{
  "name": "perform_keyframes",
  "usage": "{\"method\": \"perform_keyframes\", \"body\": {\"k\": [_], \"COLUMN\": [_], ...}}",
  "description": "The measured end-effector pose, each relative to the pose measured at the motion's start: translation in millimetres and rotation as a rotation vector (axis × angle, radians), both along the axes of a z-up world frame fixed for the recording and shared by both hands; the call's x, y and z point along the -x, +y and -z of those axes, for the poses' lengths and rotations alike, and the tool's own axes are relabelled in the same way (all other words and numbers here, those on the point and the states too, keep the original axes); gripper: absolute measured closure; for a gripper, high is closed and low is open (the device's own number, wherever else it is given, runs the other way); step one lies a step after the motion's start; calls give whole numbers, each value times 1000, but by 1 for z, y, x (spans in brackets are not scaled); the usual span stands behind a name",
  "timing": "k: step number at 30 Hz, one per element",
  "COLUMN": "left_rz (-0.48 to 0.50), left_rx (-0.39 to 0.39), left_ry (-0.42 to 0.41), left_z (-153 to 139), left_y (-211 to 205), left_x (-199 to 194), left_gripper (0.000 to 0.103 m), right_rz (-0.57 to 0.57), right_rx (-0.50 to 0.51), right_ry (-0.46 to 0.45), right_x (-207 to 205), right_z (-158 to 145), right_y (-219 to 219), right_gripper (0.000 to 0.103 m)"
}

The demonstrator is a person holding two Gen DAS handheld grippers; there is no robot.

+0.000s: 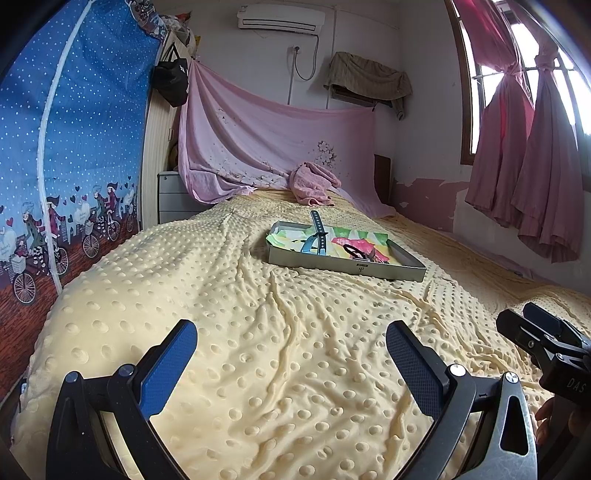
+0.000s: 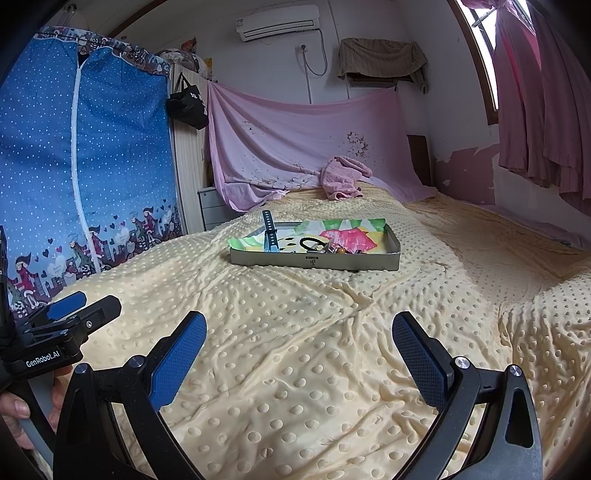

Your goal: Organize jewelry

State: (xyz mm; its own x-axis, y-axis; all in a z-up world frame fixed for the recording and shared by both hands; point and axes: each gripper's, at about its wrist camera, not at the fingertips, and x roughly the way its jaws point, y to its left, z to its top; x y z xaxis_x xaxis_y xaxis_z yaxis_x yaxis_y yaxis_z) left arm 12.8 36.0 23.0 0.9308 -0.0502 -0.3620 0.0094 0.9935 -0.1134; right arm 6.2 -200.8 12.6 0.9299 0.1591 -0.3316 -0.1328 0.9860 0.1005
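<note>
Bed [image 1: 295, 350]: covered by a yellow dotted blanket, creased.
Towel [image 1: 314, 182]: pink, crumpled at the far end of the bed.
Sheet [image 1: 266, 140]: pink, hung across the far wall.
Wardrobe [image 1: 74, 147]: blue dotted fabric with cyclists along the bottom.
Bag [image 1: 170, 83]: black, hanging beside the wardrobe.
Air conditioner [image 1: 280, 16]: high on the wall.
Curtains [image 1: 524, 147]: pink, knotted at the window.

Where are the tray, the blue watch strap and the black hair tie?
tray [image 2: 280, 260]: right wrist view, on its grey front wall.
watch strap [image 2: 267, 221]: right wrist view, on the raised end.
hair tie [image 2: 308, 242]: right wrist view, on the loop's edge.
</note>
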Motion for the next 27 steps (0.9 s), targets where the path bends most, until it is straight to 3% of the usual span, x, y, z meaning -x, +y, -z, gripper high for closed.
{"method": "perform_keyframes", "body": {"k": [19,27], "left_rz": [4,-45], "left_rx": [6,-13], "left_ry": [-2,15], "left_z": [-3,-5], "left_y": [0,0], "left_x": [2,2], "left_gripper": [0,0], "right_rz": [-1,-4], "right_rx": [0,0], "right_ry": [0,2], "right_x": [0,0], "right_z": [-1,-1], "right_y": [0,2], "right_gripper": [4,4]}}
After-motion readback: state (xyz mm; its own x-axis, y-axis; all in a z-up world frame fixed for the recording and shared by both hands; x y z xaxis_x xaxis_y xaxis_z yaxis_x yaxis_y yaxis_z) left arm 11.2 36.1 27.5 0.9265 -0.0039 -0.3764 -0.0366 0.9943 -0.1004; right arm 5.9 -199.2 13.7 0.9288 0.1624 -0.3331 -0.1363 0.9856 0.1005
